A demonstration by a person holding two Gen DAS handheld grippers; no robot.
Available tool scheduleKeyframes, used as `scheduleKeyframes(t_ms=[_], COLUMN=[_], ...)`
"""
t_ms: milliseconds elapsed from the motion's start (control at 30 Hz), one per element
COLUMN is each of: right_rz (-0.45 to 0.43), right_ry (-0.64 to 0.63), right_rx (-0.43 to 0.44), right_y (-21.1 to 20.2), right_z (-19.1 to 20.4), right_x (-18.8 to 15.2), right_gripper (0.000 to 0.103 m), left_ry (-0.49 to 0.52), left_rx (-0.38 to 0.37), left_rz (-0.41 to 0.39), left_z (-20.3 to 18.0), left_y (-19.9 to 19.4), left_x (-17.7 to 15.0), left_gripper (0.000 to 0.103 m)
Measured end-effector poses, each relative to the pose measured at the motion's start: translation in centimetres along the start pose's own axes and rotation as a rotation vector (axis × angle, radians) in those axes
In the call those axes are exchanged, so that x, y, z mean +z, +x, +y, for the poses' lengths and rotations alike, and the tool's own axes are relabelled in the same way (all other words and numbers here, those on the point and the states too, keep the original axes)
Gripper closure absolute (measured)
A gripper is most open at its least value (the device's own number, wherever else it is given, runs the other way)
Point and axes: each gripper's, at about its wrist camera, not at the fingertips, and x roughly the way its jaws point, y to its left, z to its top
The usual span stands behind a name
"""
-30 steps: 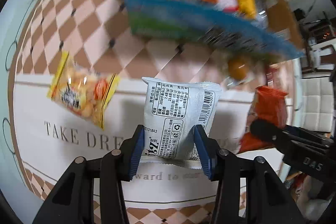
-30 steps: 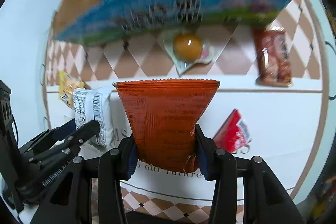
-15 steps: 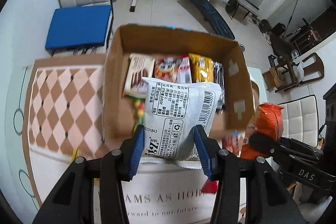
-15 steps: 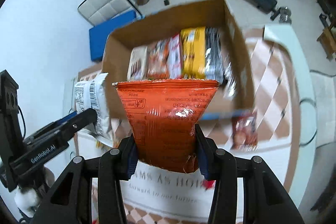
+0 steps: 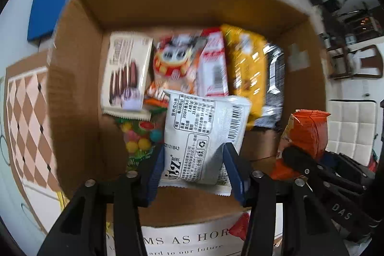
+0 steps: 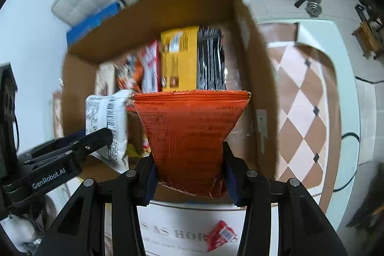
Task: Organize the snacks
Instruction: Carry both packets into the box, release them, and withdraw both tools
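Overhead, crinkly foil packets (image 5: 206, 136) above cardboard box (image 5: 79, 78)

snack packets (image 5: 211, 64) stand side by side in the cardboard box (image 5: 79, 92), which sits on the table (image 6: 309, 97).

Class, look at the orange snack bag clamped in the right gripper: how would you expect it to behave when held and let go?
The orange bag looks floppy: it pinches narrow where the right gripper squeezes it and fans wide above. It is probably light, standing up from that low grip. Its glossy film may be slippery.
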Motion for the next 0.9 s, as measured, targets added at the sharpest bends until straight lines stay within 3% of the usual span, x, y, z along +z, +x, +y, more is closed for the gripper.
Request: scheduleKeyframes(t_ms=[33,67,100,133,167,433,667,900], right_rz=[0.028,0.038,0.039,0.033,0.035,0.031,-0.056,-0.153], right_ry=[0.004,0.007,0.004,-0.001,-0.005,-0.013,-0.048,-0.084], right_rx=[-0.015,-0.015,-0.022,-0.040,-0.037,-0.051,-0.097,-0.143], right_y=[0.9,1.4,1.7,1.8,1.9,1.4,-1.4,-4.7], right_z=[-0.2,-0.4,-0.4,-0.5,-0.5,-0.3,1.0,2.1], right_x=[0.2,0.2,0.3,0.3,0.3,0.1,-1.0,-3.5], right_gripper=[0.046,0.028,0.019,0.013,0.013,0.012,0.010,0.010], left_ry=[-0.006,-0.002,0.011,0.019,0.029,0.039,0.053,0.049], left_rx=[0.005,0.004,0.024,0.040,0.039,0.021,0.024,0.067], left_rz=[0.019,0.032,0.039,0.030,0.019,-0.034,-0.180,-0.302], left_z=[0.1,0.1,0.0,0.0,0.0,0.5,0.8,1.1], left_y=[0.7,1.2,1.6,1.7,1.7,-0.2,-4.8,-7.4], left_x=[0.0,0.1,0.2,0.2,0.3,0.4,-0.8,-4.6], left_gripper=[0.054,0.049,0.036,0.029,0.024,0.023,0.023,0.023])
